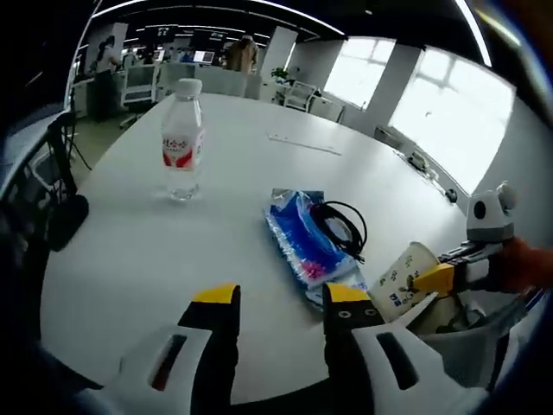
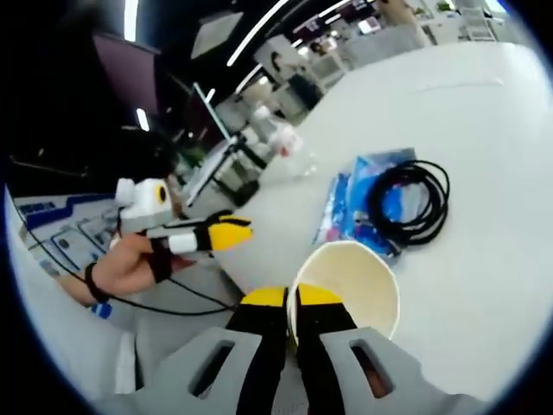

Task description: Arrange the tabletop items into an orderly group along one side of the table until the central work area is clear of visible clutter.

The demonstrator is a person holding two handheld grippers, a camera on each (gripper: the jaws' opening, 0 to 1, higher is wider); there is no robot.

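My left gripper (image 1: pixel 281 298) stands open over the near part of the white table (image 1: pixel 130 251), nothing between its jaws. Ahead on the right lies a blue packet (image 1: pixel 298 238) with a coiled black cable (image 1: pixel 343 226) on it. A clear water bottle (image 1: pixel 182 138) with a red label stands upright farther back on the left. My right gripper (image 2: pixel 291 298) is shut on the rim of a cream paper cup (image 2: pixel 354 290), which it holds tilted next to the packet (image 2: pixel 359 194) and cable (image 2: pixel 412 203). The cup (image 1: pixel 399 278) and the right gripper (image 1: pixel 436 278) come in from the right in the left gripper view.
A thin flat strip (image 1: pixel 302 143) lies far back on the table. Office chairs, desks and a person stand beyond the table's far edge. A black chair (image 1: pixel 65 216) is at the table's left side. The hand-held left gripper (image 2: pixel 216 233) is off the table's edge.
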